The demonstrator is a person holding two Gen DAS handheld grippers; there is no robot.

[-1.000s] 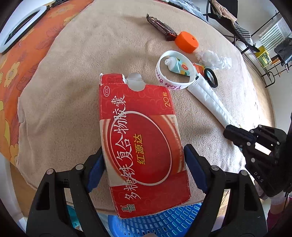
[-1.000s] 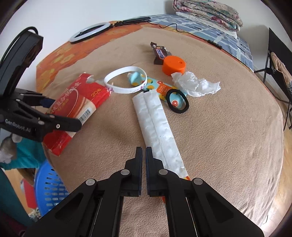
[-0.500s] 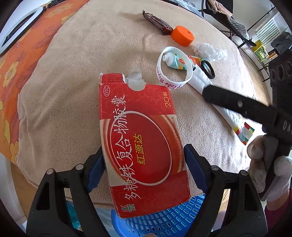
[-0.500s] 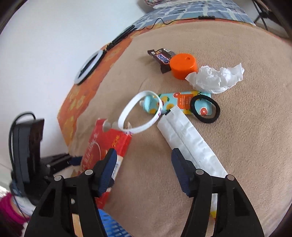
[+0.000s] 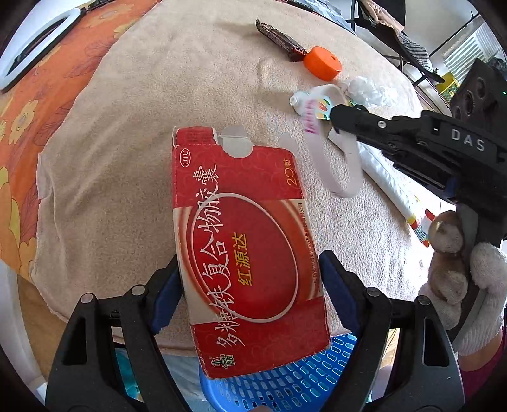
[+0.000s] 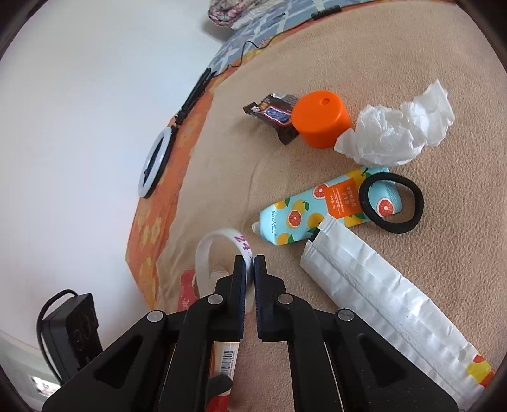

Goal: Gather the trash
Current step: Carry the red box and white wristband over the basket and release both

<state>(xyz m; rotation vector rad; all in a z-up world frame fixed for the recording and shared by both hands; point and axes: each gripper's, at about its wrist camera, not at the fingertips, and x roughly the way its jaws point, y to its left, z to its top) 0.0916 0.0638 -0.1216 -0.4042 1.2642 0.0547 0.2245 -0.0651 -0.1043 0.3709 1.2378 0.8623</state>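
My left gripper [image 5: 250,285] is shut on a flat red medicine box [image 5: 244,247] and holds it over the table edge, above a blue basket [image 5: 285,380]. My right gripper [image 6: 249,269] is shut on a white paper band [image 6: 212,250] with purple print, lifted off the cloth; it also shows in the left wrist view [image 5: 320,152]. On the beige cloth lie a fruit-print tube [image 6: 320,209], a black hair tie [image 6: 391,202], a long white wrapper [image 6: 377,298], a crumpled tissue [image 6: 396,130], an orange cap [image 6: 320,117] and a candy bar wrapper [image 6: 272,111].
The round table has a beige cloth [image 5: 158,111] over an orange flowered one [image 5: 19,104]. A white ring light [image 6: 155,164] lies at its far side. Chairs and racks [image 5: 396,28] stand beyond the table.
My right gripper opened, moved to the white paper band and shut on it, lifting it off the tube. The left gripper holds the red box much as before.
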